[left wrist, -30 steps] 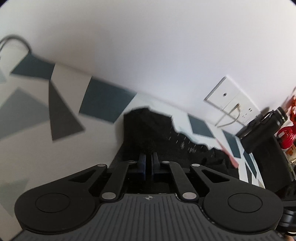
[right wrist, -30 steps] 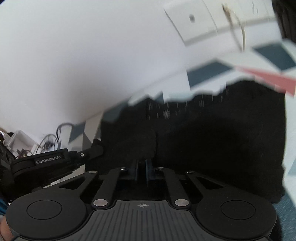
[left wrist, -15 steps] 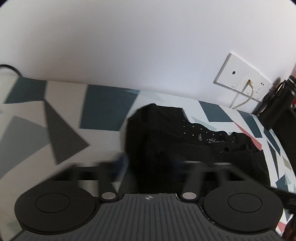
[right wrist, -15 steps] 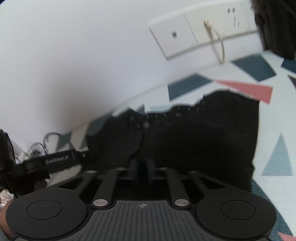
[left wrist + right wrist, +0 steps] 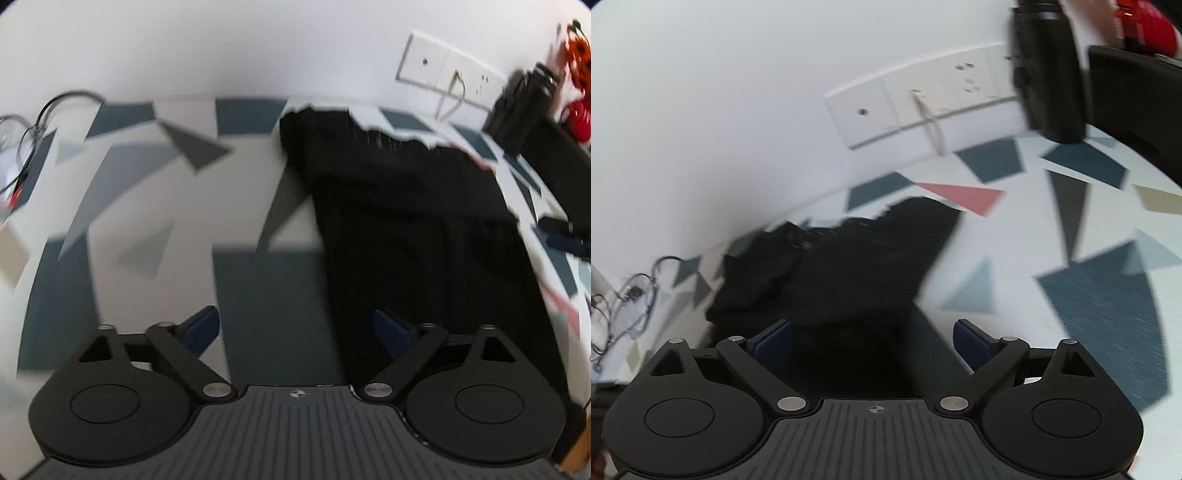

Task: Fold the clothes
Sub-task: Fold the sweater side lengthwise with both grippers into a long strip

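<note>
A black garment (image 5: 413,221) lies flat on a patterned table (image 5: 147,206), its far edge close to the table's back edge under the white wall (image 5: 258,44) and its near part running toward the front edge. In the left wrist view it reads as a long dark strip, its long axis going from back to front, with its left side a fairly straight edge; whether that straightness is a fold line or a plain hem I cannot tell. The left gripper (image 5: 295,328) has its jaws spread wide with nothing between them, and the garment sits ahead and to its right, the right finger over the cloth's near left part. The right gripper (image 5: 873,341) is likewise spread wide and empty; here the garment (image 5: 849,266) lies ahead and to the left, reaching down between the fingers at the near end. So the cloth lies between the two grippers, each standing over one long side, neither clearly nearer. The scene fits a garment just laid down after a fold, or one awaiting another. A socket plate (image 5: 923,110) sits on the wall behind.
</note>
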Tool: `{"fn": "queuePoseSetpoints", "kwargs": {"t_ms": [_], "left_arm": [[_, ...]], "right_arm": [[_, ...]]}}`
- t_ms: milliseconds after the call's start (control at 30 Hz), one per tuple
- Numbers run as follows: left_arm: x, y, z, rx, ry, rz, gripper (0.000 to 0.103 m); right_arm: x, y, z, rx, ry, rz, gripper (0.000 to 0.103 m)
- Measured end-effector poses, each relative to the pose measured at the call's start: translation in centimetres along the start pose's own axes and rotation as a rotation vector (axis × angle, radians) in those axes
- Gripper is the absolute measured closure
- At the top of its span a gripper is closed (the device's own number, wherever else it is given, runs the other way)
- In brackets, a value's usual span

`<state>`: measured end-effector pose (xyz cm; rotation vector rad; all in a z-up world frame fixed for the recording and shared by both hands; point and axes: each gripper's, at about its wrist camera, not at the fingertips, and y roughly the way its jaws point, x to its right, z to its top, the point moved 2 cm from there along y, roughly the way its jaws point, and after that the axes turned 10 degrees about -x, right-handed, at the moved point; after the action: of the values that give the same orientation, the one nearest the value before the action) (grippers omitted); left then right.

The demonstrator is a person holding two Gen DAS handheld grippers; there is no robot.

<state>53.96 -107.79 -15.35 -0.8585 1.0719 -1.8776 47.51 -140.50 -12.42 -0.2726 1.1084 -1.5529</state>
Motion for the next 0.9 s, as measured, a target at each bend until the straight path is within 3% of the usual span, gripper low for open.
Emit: {"fn": "queuePoseSetpoints", "kwargs": {"t_ms": [233,433,633,800,900], "left_arm": [[1.8,-1.3,-4.4,-0.047,-0.093,-0.109,0.005],[4.0,-2.1,-8.2,-0.071,0.047,-0.145,0.005],[4.9,-3.5,-12.8,-0.066,0.094,-0.197,0.005],[6.5,-4.4,-15.5,-0.065,0.161,-0.168,0.005],[7.1,-4.7,-16.7,-0.055,0.182,-0.153,0.005]], "right_arm": [[1.7,-3.7,-4.0,-0.049,-0.018,0.004,0.014],[1.9,-7.2,-10.2,-0.066,0.003,-0.026,0.02],[0.7,-9.4,-16.3,-0.119,-0.038,-0.084,0.021],[-0.2,-10.2,-19.6,-0.137,-0.101,-0.099,0.022],[-0.9,-10.2,-20.4,-0.138,-0.164,-0.117,0.034]]}}
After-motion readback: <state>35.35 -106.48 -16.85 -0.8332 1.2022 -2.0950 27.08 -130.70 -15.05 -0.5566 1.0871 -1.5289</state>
